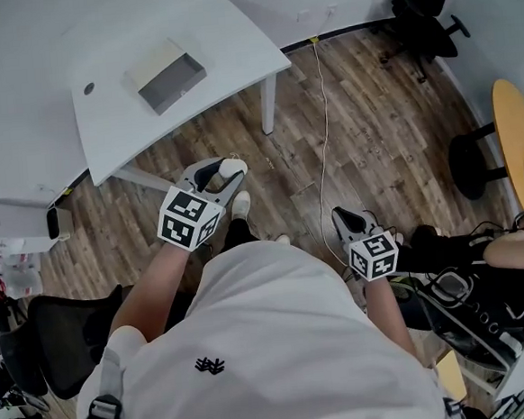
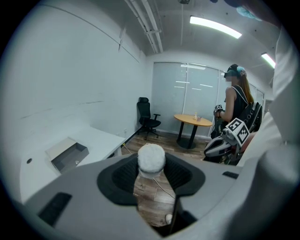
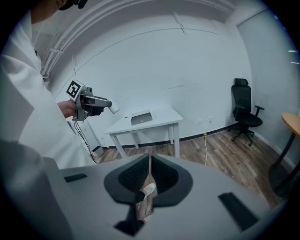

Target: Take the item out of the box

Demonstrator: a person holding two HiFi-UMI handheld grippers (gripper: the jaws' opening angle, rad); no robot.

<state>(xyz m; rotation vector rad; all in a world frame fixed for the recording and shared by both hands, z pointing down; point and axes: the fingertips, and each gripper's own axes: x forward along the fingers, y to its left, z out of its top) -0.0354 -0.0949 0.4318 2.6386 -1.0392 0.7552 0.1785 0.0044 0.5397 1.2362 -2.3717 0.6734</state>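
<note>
Here the left gripper (image 1: 226, 174) grips a white ball (image 2: 151, 157), clear of the box (image 1: 183, 86).

We are in an office meeting room. A white rectangular desk on slim white legs (image 1: 194, 29) stands against plain white walls (image 3: 197, 65). Near it is a black high-backed swivel chair on castors (image 3: 244, 110). A round wooden-topped table on a black pedestal (image 2: 193, 120) stands before a frosted glass partition wall (image 2: 187, 89). Long strip lights (image 2: 215, 26) run across the ceiling. Brown wood-look plank flooring (image 1: 382, 131) covers the floor, with a thin white cable (image 1: 326, 136) trailing across it.
</note>
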